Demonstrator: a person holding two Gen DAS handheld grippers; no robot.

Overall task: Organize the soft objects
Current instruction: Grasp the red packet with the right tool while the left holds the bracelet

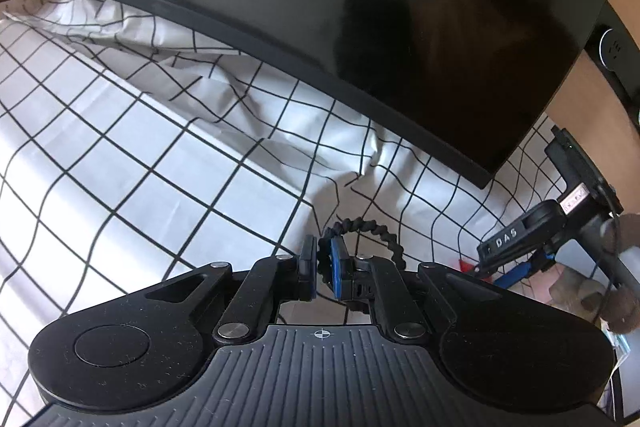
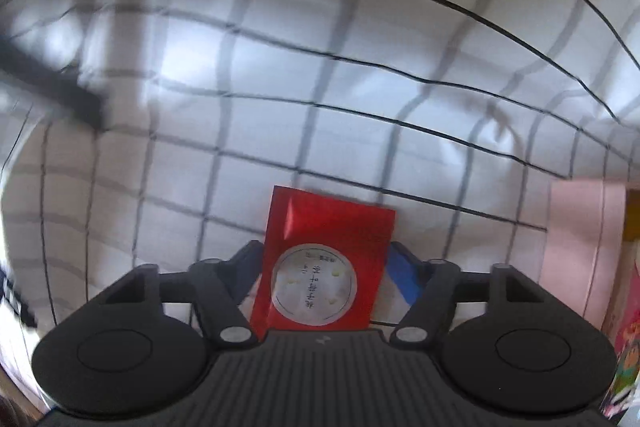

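Note:
My left gripper (image 1: 320, 259) is shut on a black braided loop (image 1: 376, 227), which arcs out to the right of its blue pads above the checked cloth (image 1: 140, 155). My right gripper (image 2: 326, 253) points down at the cloth with its jaws open. A red foil packet (image 2: 324, 227) with a round white label lies between its fingers. The left finger sits at the packet's edge, and a strip of cloth shows between the packet and the right blue pad (image 2: 404, 275). In the left wrist view the right gripper (image 1: 486, 267) is low on the right, with a bit of the red packet (image 1: 466, 263) beneath it.
A large dark monitor (image 1: 360, 7) hangs over the back of the cloth, and its black edge (image 2: 60, 91) shows in the right wrist view. A brown plush toy (image 1: 620, 303) is at the right edge. A pink item (image 2: 580, 247) and a colourful box (image 2: 628, 327) lie on the right.

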